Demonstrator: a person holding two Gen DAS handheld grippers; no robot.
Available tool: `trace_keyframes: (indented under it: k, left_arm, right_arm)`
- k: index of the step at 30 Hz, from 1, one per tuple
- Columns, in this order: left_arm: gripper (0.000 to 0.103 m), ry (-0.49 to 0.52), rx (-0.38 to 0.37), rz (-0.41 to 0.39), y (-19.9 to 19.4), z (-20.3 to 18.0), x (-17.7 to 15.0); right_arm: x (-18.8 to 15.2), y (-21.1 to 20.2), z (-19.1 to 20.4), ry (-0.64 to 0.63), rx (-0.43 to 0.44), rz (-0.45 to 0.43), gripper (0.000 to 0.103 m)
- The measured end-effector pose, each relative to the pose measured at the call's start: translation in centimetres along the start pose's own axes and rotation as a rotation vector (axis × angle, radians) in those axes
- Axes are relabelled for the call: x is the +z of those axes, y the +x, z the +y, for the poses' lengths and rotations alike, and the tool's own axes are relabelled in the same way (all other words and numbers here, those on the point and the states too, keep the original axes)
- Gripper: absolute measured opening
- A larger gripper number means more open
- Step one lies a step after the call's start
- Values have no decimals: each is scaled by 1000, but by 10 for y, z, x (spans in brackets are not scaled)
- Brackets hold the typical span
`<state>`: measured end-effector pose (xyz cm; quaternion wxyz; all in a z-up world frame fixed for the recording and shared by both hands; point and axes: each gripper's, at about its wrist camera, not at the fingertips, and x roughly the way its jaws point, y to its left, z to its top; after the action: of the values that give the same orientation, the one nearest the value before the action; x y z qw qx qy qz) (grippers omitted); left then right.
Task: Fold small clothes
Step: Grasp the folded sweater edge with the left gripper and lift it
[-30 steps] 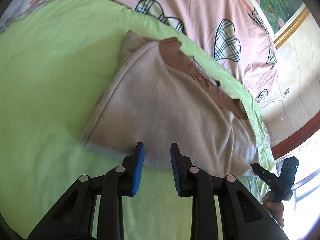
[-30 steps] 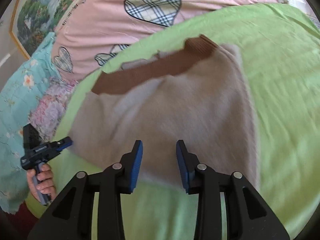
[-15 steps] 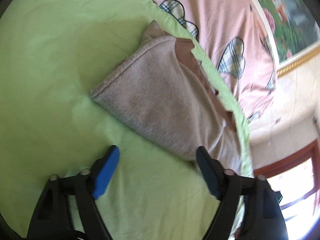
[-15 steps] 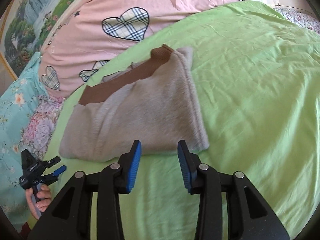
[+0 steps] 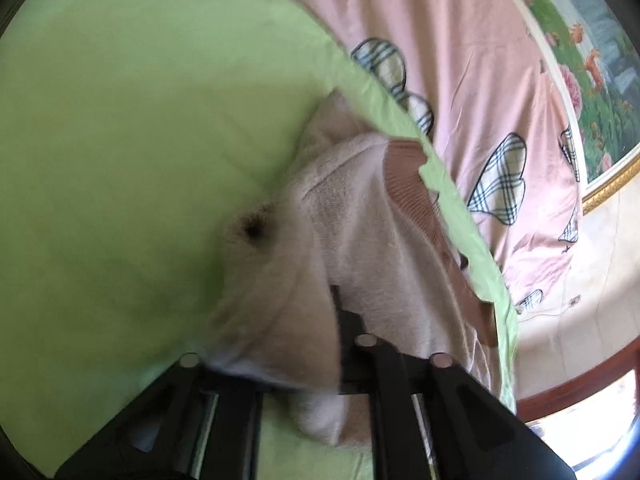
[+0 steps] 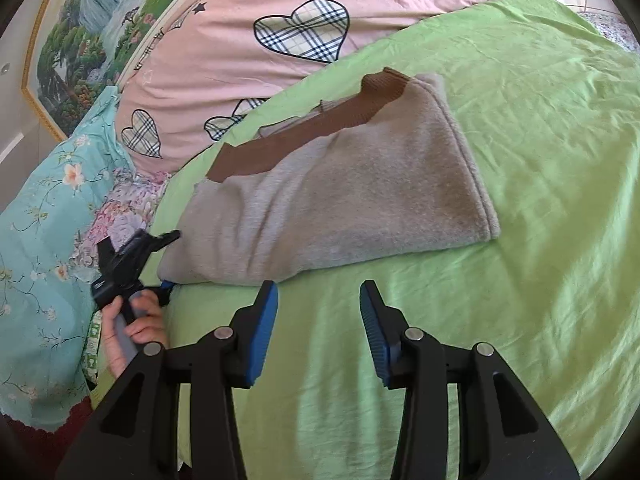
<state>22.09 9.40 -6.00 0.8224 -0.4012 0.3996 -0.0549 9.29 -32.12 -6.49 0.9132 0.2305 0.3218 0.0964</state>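
A folded beige fleece garment (image 6: 340, 192) with a brown ribbed band lies on the green sheet (image 6: 520, 120). In the left wrist view the garment (image 5: 380, 240) fills the middle, and its near corner bunches over my left gripper (image 5: 332, 320), which is shut on it; the pads are hidden by fabric. The right wrist view shows that left gripper (image 6: 170, 260) at the garment's left corner, held by a hand (image 6: 136, 328). My right gripper (image 6: 318, 312) stands open just short of the garment's near edge, with only sheet between its fingers.
A pink quilt with plaid hearts (image 6: 240, 40) lies beyond the garment. A teal floral pillow (image 6: 40, 240) sits at the left, with a framed landscape painting (image 6: 80, 20) on the wall above. The green sheet (image 5: 120, 160) stretches wide to the right of the garment.
My left gripper spread wide, then dropped onto the garment's corner and shut on it. My right gripper drew back off the garment, which now lies further from it.
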Motion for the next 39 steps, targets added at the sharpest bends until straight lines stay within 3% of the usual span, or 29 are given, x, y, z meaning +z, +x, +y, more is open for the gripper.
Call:
trace_keyframes:
  k: [4,8,15,20,25,27,30,34,35,36,37,39]
  left_arm:
    - [7,11,12,-60,-23,6,4]
    - [6,130,44,-64,-30,-15,2]
    - [6,416,-8,-102,-42,-102,-16]
    - [6,577,-85,-51,-27,-166,-52]
    - [6,650,-113,18,-5,-199,-93]
    - [6,669,-115,47,3,-206,-106]
    - [6,701,-95,75,12,-214,-120]
    - [6,711,-88,90,14,-212,-125]
    - [6,712,-87,91,13,-208,-125]
    - [6,719,-80,92,13,-209,-126]
    - [6,724,-71,90,12,-210,-126]
    - [6,740,-51,73,11,-215,-127]
  right_arm:
    - [4,-6,-2,7,22,-15,44]
    - [10,-6,-9,11,34,-23,44]
    - [34,12,-20,28,106,5,44]
    - [71,32,-32,74,179,30,49]
    - [117,74,-34,124,333,112,61]
    - [128,101,-27,136,435,190,76]
    - [140,143,-16,154,534,267,78]
    - [154,201,-3,162,518,342,78]
    - [156,210,-2,168,511,349,76]
    - [159,223,2,174,509,359,58]
    - [162,232,6,176,508,360,49]
    - [171,239,11,164,499,341,21]
